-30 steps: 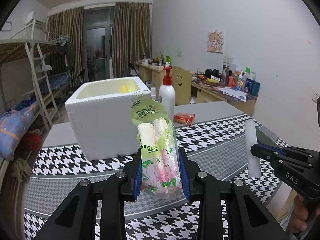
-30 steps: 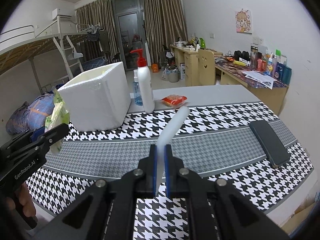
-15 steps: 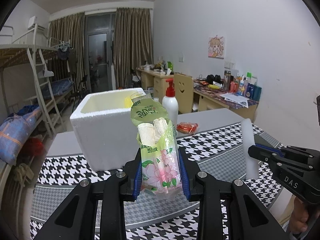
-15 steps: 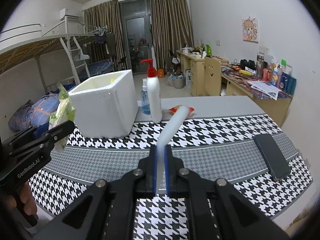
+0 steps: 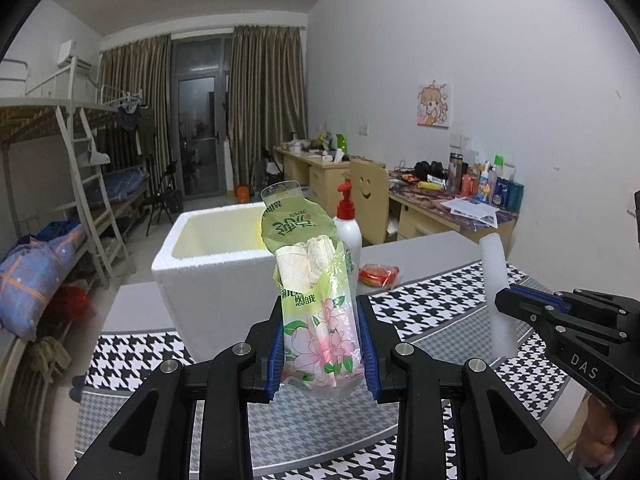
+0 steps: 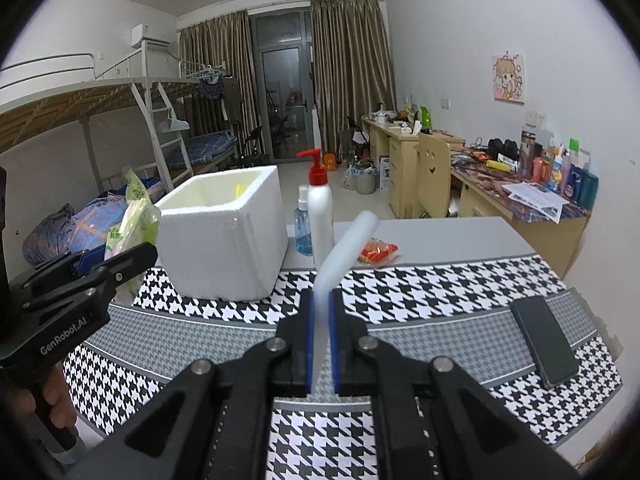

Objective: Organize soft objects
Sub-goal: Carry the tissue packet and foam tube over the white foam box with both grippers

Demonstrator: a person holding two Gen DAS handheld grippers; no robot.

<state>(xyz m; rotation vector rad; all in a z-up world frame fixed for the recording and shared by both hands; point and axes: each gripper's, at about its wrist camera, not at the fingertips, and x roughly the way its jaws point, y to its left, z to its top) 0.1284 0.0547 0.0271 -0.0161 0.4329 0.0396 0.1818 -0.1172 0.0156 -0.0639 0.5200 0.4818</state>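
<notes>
Blue-padded tips of the left gripper [image 5: 321,346] pinch a soft plastic tissue pack [image 5: 318,312], green at the top with pink flowers lower down; it stands upright in the grip, raised off the table [image 6: 424,292], on the near side of the foam box [image 6: 224,236]. The right gripper [image 6: 321,342] is clamped nearly flat on a limp white foam strip [image 6: 340,252], which rises from the pads and leans toward the bottles beside the box. Seen from the left camera, that strip [image 5: 496,292] stands to the right of the box, with the right gripper [image 5: 505,305] below it and part of a hand [image 5: 600,436] on its handle.

Checked black-and-white cloth covers the near half of the table. A dark phone [image 6: 544,344] lies flat on it, well to the right of the box. The white box sits open-topped at the cloth's far edge, with something yellow inside at its back wall. Just right of the box stand a white pump bottle [image 6: 320,208] with a red top and a small blue spray bottle [image 6: 303,224]. A red packet [image 6: 376,252] lies right of those on the bare grey tabletop.

Beyond the box are a bunk bed [image 6: 120,120], desks along the right wall and brown curtains [image 6: 348,72].
</notes>
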